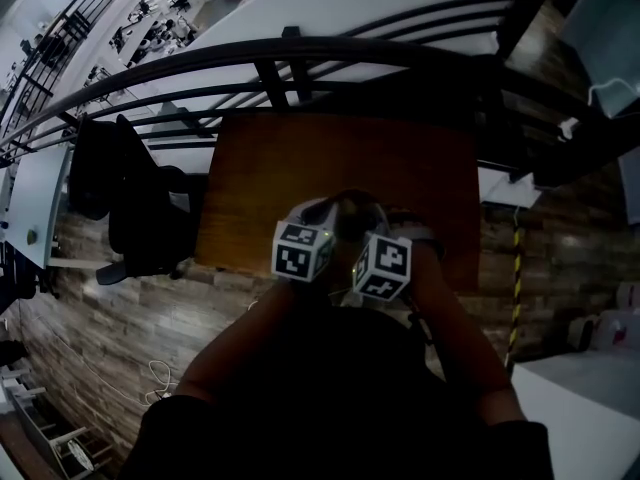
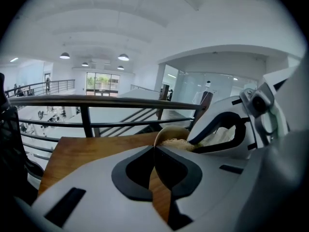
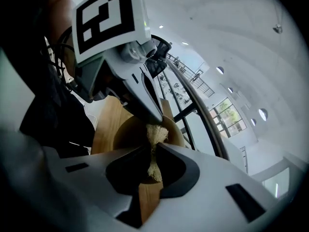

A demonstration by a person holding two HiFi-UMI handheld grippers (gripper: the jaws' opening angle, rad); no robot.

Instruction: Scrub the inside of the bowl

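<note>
The left tongs (image 2: 154, 151) are shut tight on the rim of the round light-brown bowl (image 2: 170, 131). They hold it over the brown wooden surface (image 2: 91, 149). The right tongs (image 3: 152, 153) pinch a pale, stringy scrub pad (image 3: 155, 131), and the pad pokes into the bowl. The left tongs only grip a thin edge. If the pad pushes too hard, the bowl could twist, slip out and drop. Only a small bit of the pad is pinched, so hard rubbing could pull it loose.
</note>
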